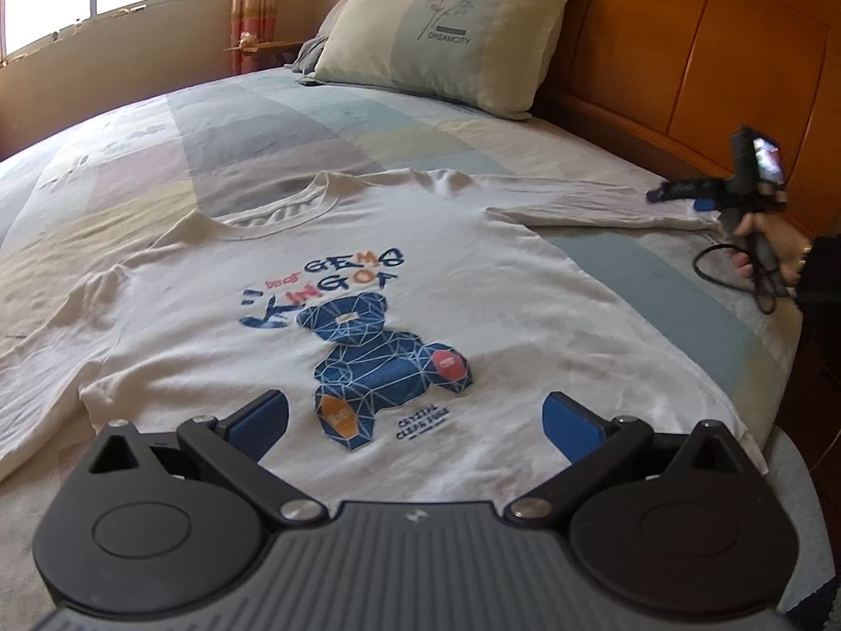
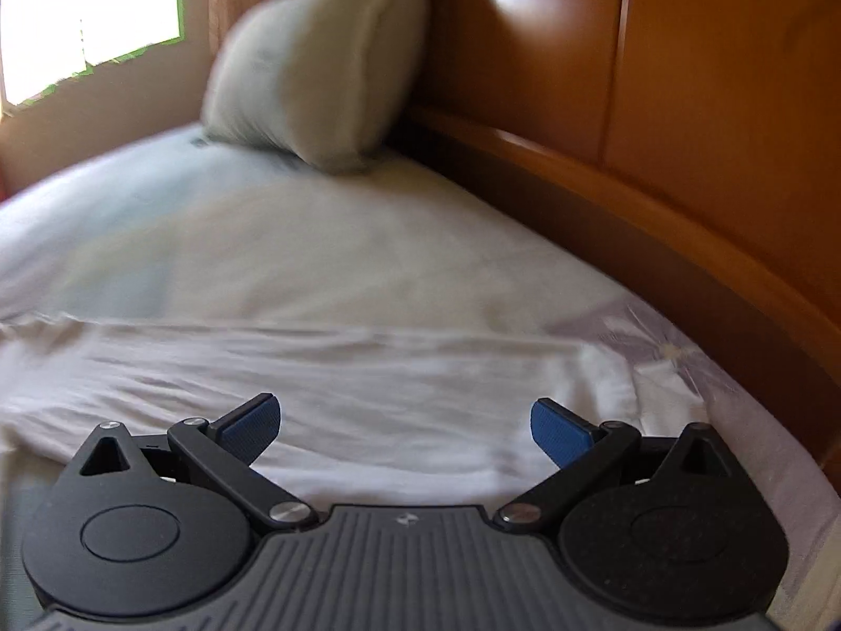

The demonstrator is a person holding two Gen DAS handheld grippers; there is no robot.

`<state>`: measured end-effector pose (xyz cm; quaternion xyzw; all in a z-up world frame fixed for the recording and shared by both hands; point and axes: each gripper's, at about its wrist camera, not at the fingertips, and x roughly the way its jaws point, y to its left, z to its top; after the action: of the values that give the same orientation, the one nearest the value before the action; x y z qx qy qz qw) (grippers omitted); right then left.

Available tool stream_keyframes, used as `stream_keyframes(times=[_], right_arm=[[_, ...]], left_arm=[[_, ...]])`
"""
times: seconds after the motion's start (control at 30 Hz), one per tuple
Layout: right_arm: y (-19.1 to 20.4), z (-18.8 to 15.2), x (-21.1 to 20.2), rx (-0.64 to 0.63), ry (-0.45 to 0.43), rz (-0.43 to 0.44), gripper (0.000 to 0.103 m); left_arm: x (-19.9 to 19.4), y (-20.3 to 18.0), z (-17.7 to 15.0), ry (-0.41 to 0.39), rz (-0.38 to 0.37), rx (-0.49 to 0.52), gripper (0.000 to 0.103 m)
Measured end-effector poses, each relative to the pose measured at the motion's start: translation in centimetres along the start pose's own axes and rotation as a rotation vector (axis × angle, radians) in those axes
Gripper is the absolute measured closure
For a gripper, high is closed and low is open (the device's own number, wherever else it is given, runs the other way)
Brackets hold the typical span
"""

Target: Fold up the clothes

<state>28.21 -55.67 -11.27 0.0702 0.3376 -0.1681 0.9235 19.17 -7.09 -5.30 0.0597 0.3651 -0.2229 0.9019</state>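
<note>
Wide bed [image 1: 157, 121] under a pastel patchwork cover, curved orange wooden headboard [image 1: 683, 52] along the right, beige rectangular pillow [image 1: 447, 42] propped against it. Spread flat and face up across the cover: a white cotton T-shirt with a blue geometric bear print [image 1: 368, 284], collar toward the far side, hem toward the near edge, long axis running away from the left gripper [image 1: 415, 423]. Blue-padded fingers spread wide there, empty, poised just over the hem with the bear print between them. Off to the right, the right gripper [image 1: 683, 194] in a hand [image 1: 767, 242], right beside the outstretched right sleeve [image 2: 368, 384]. In its own blurred view, fingers wide apart again, nothing held, sleeve lying crosswise just beyond the tips, cuff end [image 2: 625, 368] toward the headboard. Right side clearly nearer that sleeve; probably a sleeve fold inward next. Plenty of open cover beyond the collar; little room between cuff and headboard.
</note>
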Motion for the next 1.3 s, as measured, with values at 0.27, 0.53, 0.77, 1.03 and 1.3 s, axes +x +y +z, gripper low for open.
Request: stream_keyframes(times=[0.27, 0.53, 0.77, 1.03, 1.3], right_arm=[[-0.7, -1.4, -3.6, -0.015, 0.052, -0.008, 0.000], [2.7, -1.3, -10.3, 0.031, 0.044, 0.251, 0.000], [10.6, -4.4, -15.6, -0.109, 0.071, 0.474, 0.000], [18.5, -10.4, -19.2, -0.254, 0.171, 0.677, 0.000], [21.0, -14.7, -18.9, -0.230, 0.267, 0.677, 0.000]], left_arm=[[0.2, -0.8, -0.4, 0.048, 0.007, 0.075, 0.001], [2.9, -0.8, -2.7, 0.135, -0.055, 0.051, 0.001], [3.2, -0.6, -5.9, 0.178, -0.065, 0.034, 0.001], [-0.8, 0.6, -8.9, 0.155, -0.068, 0.034, 0.001], [-1.6, 4.3, -7.6, 0.075, 0.006, -0.098, 0.001]])
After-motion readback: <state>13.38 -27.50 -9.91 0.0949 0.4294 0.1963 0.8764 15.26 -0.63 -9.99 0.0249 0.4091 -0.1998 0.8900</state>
